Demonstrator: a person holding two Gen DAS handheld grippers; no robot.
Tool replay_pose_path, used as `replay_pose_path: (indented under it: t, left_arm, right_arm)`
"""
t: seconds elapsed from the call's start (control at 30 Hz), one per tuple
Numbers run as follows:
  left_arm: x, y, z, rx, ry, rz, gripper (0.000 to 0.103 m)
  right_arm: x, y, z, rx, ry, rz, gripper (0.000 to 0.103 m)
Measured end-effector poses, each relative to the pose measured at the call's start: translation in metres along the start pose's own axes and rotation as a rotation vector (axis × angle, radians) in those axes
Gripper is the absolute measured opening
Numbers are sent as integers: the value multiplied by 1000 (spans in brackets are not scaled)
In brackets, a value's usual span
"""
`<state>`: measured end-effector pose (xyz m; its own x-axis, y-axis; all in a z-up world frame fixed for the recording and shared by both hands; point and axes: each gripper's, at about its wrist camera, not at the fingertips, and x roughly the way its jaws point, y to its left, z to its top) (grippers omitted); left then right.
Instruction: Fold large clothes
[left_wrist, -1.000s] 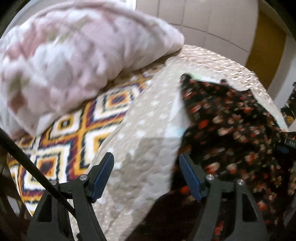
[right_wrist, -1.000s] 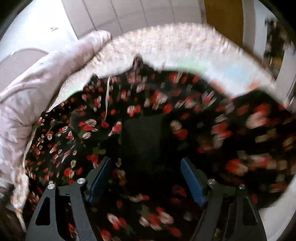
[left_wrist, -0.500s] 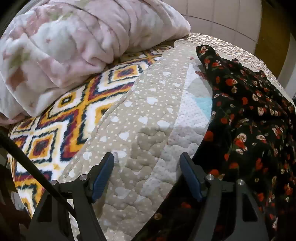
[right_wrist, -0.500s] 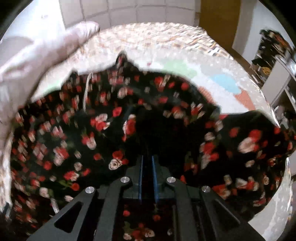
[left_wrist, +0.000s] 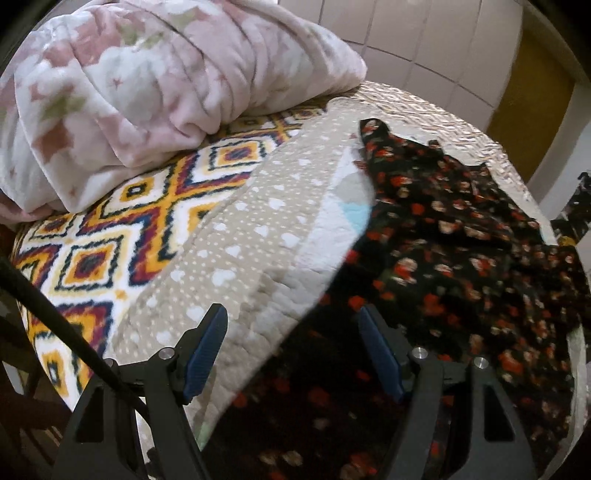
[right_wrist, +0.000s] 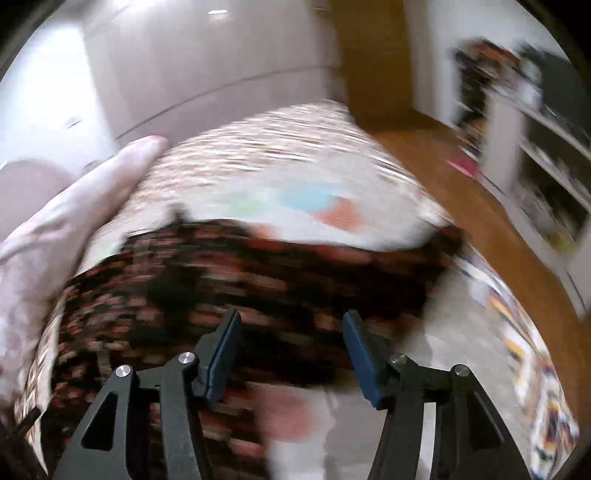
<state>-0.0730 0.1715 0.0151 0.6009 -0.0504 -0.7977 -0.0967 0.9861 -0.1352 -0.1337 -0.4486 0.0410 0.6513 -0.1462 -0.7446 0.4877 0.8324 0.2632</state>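
Now | floral garment (left_wrist: 461, 266) on quilted bed (left_wrist: 236, 258) | left gripper (left_wrist: 291, 343) wide, right gripper (right_wrist: 291, 343) opening, empty

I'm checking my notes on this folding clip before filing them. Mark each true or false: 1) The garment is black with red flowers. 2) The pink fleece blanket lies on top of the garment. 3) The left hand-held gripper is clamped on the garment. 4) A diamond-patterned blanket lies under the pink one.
1) True: the floral garment is black with red and pale flowers.
2) False: the pink fleece blanket is bundled apart from it, across the quilt.
3) False: the left hand-held gripper stands open, its pads clear of the cloth beneath.
4) True: the diamond-patterned blanket runs under the pink bundle.
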Motion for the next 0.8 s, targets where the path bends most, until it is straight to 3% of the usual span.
replay_pose_path:
  t: [0.07,0.17,0.33,0.5,0.57,0.6,0.7,0.8]
  left_arm:
    - [-5,-9,-5,2,7,-17,72]
    - [-6,-21,-11,13,27,-29,72]
    - [-5,-40,-15,34,44,-25,72]
    - [-6,-49,-17,49,44,-4,72]
    - [-6,-47,-16,38,48,-3,72]
    - [-6,-45,-16,31,49,-5,72]
    - [-7,-39,-15,11,44,-15,72]
    - [-13,-31,-15,-5,22,-27,72]
  right_arm:
    - [8,-60,-5,181,11,21,61]
    - [28,-113,-10,359,25,86,61]
    - [72,-129,-3,477,45,208,61]
    - [103,-124,22,563,17,233,61]
    - [106,-123,28,587,12,245,37]
    - [106,-119,33,588,20,270,11]
    - [87,-106,52,511,-3,252,6]
    - [50,-58,73,337,-51,136,6]
